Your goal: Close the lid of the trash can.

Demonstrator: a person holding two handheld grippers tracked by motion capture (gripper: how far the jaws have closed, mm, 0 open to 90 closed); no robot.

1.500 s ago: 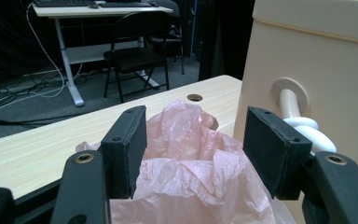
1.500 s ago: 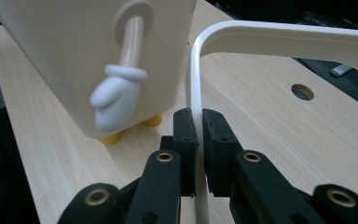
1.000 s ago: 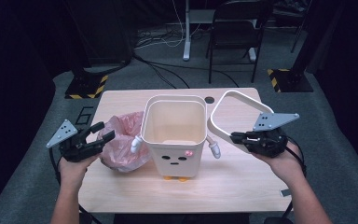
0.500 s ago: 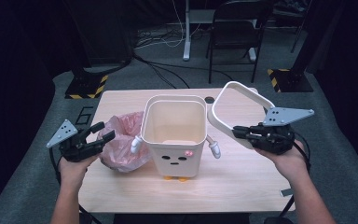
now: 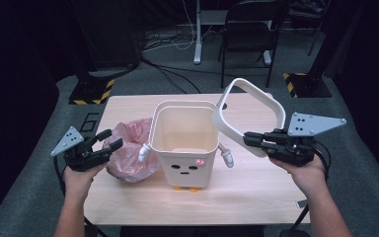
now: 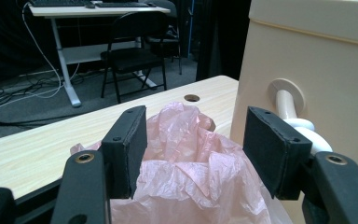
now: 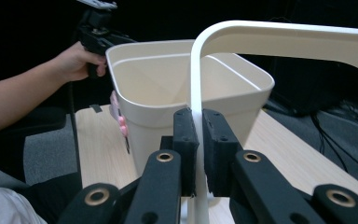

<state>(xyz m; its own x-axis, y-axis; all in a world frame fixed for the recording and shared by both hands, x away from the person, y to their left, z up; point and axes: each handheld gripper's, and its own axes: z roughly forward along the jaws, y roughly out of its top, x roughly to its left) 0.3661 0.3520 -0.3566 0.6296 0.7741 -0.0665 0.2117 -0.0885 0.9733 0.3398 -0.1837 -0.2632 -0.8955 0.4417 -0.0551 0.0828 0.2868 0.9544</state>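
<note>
A cream bin (image 5: 182, 143) with a small face and stubby side arms stands mid-table. My right gripper (image 5: 249, 138) is shut on a white rectangular ring (image 5: 223, 102) and holds it tilted in the air just right of the bin's rim. In the right gripper view the pads (image 7: 199, 140) pinch the ring's thin edge (image 7: 279, 37) in front of the bin (image 7: 168, 79). My left gripper (image 5: 106, 138) is open beside a crumpled pink plastic bag (image 5: 128, 153), left of the bin. Its jaws (image 6: 196, 149) stand either side of the bag (image 6: 186, 163) without pressing on it.
The wooden table (image 5: 256, 192) has bare room in front and to the right of the bin. A black chair (image 5: 249, 34) and a desk leg (image 5: 197, 29) stand on the floor beyond the far edge. The bin's side arm (image 6: 289, 109) juts out close to my left jaw.
My right gripper has risen with the ring, which now stands steeper and higher beside the bin. The left gripper and the bag have not moved.
</note>
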